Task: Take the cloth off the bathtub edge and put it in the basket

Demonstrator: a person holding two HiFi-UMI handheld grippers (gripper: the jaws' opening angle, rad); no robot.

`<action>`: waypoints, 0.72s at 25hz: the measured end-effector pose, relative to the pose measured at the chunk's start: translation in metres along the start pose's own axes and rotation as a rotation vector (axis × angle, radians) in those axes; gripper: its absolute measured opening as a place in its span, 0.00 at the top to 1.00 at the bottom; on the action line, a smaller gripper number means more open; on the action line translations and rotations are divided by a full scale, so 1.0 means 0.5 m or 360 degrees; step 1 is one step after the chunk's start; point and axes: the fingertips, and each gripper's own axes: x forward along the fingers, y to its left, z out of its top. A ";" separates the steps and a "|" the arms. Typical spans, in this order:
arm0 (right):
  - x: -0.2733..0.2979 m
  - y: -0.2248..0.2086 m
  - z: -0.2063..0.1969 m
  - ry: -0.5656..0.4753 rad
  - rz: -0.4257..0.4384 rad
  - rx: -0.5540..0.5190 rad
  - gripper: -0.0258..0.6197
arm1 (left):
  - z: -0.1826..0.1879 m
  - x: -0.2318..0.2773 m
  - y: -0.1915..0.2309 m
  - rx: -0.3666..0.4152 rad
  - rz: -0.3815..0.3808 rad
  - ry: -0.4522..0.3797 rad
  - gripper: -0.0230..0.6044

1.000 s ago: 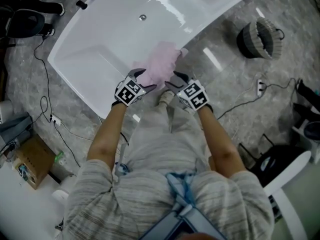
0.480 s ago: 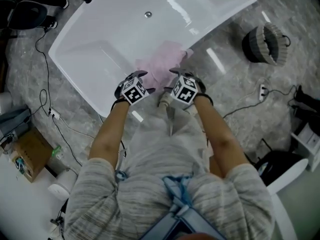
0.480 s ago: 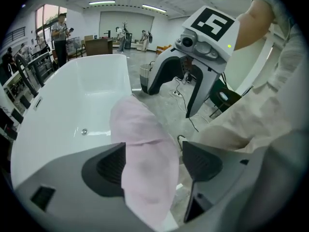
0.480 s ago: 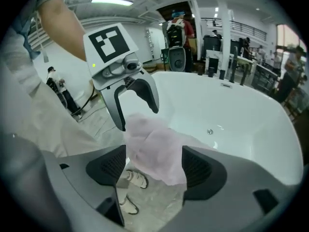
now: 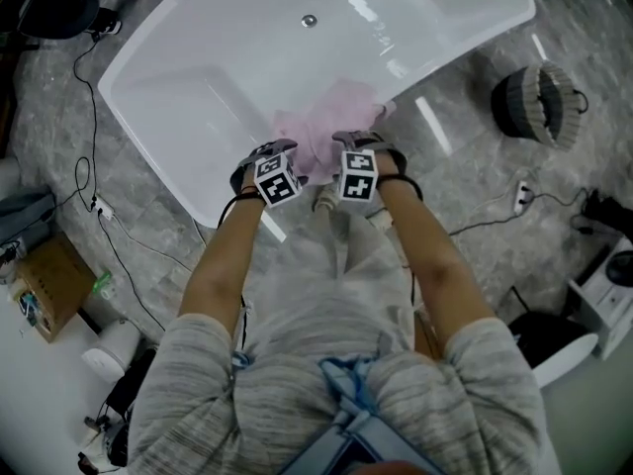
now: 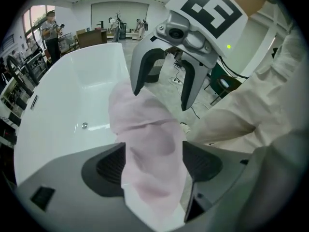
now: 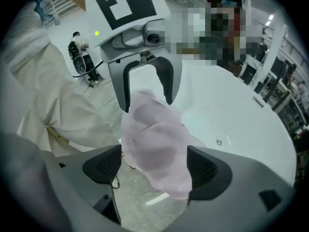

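Note:
A pink cloth [image 5: 331, 127] is draped over the near edge of the white bathtub [image 5: 198, 87]. Both grippers point steeply down at it, side by side. My left gripper [image 5: 273, 156] is open, and in the left gripper view the cloth [image 6: 149, 153] hangs between its pads [image 6: 112, 166] without being squeezed. My right gripper [image 5: 358, 148] has just been opening its jaws. It straddles the cloth [image 7: 157, 149], which lies loose between the fingers [image 7: 207, 168]. The dark woven basket [image 5: 542, 105] stands on the floor at the far right.
The floor is grey stone tile. Cables [image 5: 89, 166] trail along the left and a power strip [image 5: 521, 198] lies right of the person. A cardboard box [image 5: 40, 287] sits at the left edge. The tub drain [image 5: 310, 20] is at the far side.
Both grippers have sunk onto the cloth at the tub edge. The right one has rolled, so its marker cube faces differently, and its jaws have spread wider.

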 end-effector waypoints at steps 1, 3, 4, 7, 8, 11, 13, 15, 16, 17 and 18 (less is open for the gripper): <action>0.009 -0.001 -0.003 0.0020 0.0006 -0.0030 0.32 | -0.004 0.005 0.001 -0.0007 0.0001 0.0018 0.40; 0.026 -0.005 -0.009 0.0057 0.0021 -0.0074 0.29 | -0.017 0.017 0.005 -0.0022 0.0000 0.0052 0.40; 0.033 -0.009 -0.011 0.0074 0.0026 -0.0091 0.29 | -0.025 0.023 0.008 -0.0030 -0.0004 0.0066 0.40; 0.051 -0.026 -0.014 0.0118 0.0031 -0.0154 0.28 | -0.046 0.037 0.013 -0.0059 -0.0039 0.0102 0.31; 0.056 -0.031 -0.016 0.0135 0.0035 -0.0184 0.28 | -0.049 0.041 0.012 -0.0068 -0.0055 0.0109 0.31; 0.073 -0.040 -0.023 0.0187 0.0055 -0.0289 0.28 | -0.049 0.054 0.010 -0.0084 -0.0087 0.0110 0.31; 0.086 -0.044 -0.023 0.0207 0.0069 -0.0337 0.28 | -0.048 0.065 0.012 -0.0090 -0.0095 0.0108 0.31; 0.097 -0.047 -0.019 0.0217 0.0094 -0.0358 0.28 | -0.051 0.076 0.015 -0.0102 -0.0107 0.0113 0.31; 0.101 -0.048 -0.019 0.0224 0.0110 -0.0364 0.28 | -0.052 0.080 0.016 -0.0110 -0.0116 0.0116 0.31; 0.105 -0.049 -0.020 0.0230 0.0126 -0.0367 0.28 | -0.053 0.083 0.017 -0.0120 -0.0126 0.0116 0.31; 0.108 -0.049 -0.021 0.0234 0.0139 -0.0367 0.28 | -0.053 0.087 0.018 -0.0130 -0.0135 0.0114 0.31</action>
